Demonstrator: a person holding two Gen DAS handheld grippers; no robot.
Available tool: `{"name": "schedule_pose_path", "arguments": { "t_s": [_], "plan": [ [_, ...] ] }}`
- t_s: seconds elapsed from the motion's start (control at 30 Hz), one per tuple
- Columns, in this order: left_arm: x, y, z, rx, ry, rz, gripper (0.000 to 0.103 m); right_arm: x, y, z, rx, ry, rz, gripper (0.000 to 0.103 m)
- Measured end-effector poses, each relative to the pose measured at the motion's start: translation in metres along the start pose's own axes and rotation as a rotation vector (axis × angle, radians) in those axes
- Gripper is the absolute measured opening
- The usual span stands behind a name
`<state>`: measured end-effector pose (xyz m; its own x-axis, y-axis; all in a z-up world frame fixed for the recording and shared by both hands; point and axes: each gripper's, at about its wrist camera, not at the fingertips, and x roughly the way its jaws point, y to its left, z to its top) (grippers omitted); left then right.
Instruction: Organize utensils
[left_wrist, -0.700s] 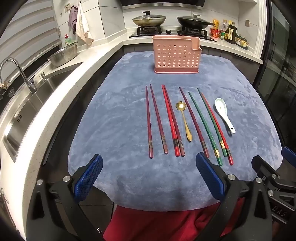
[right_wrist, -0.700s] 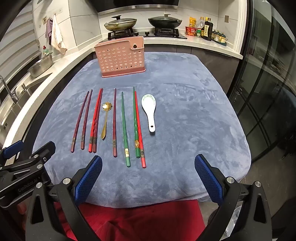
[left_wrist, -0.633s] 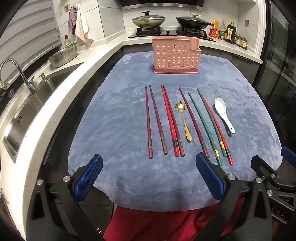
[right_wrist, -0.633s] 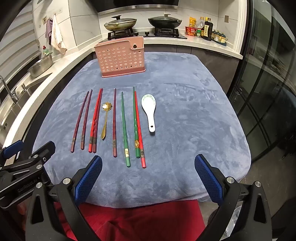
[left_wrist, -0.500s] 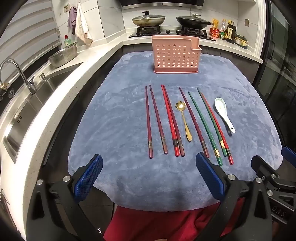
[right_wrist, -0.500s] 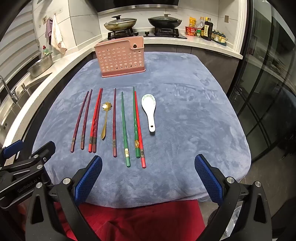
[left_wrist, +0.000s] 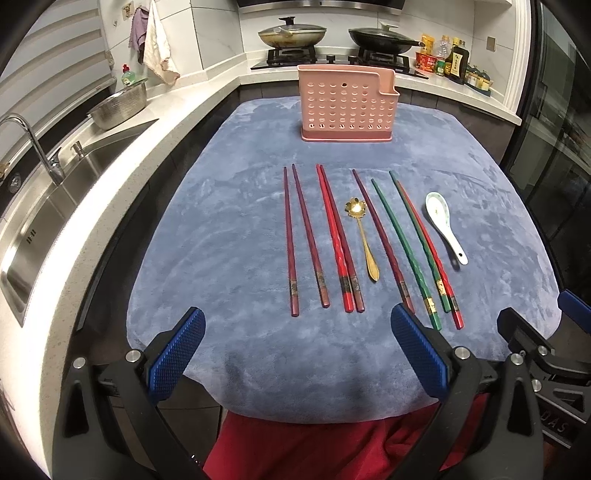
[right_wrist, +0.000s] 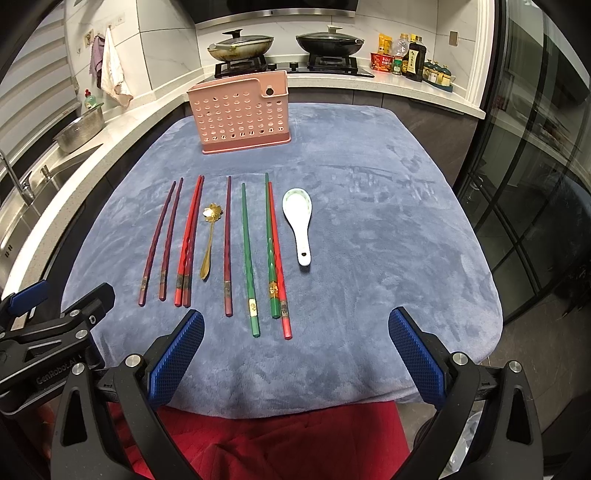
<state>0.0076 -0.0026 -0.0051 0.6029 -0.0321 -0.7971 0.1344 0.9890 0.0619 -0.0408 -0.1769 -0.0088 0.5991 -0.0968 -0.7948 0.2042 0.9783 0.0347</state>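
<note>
Both tools, left (left_wrist: 297, 349) and right (right_wrist: 295, 345), gape wide, holding nothing. Chopsticks (left_wrist: 334, 236) and spoons (left_wrist: 443, 225) lie on the surface before the rack (left_wrist: 347, 105). Pinch one chopstick mid-shaft, squarely.

Pink holed rack (left_wrist: 349, 107), blue cloth (left_wrist: 229, 236), red/green/maroon chopsticks (left_wrist: 334, 236).
</note>
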Motion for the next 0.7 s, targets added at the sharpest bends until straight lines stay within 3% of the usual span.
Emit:
{"name": "schedule_pose_path", "arguments": {
  "t_s": [0.7],
  "plan": [
    [0.009,0.003,0.001,-0.006,0.051,-0.012,0.096,0.006,0.008,0.004,-0.046,0.032,-0.035,0.096]
  ]
}}
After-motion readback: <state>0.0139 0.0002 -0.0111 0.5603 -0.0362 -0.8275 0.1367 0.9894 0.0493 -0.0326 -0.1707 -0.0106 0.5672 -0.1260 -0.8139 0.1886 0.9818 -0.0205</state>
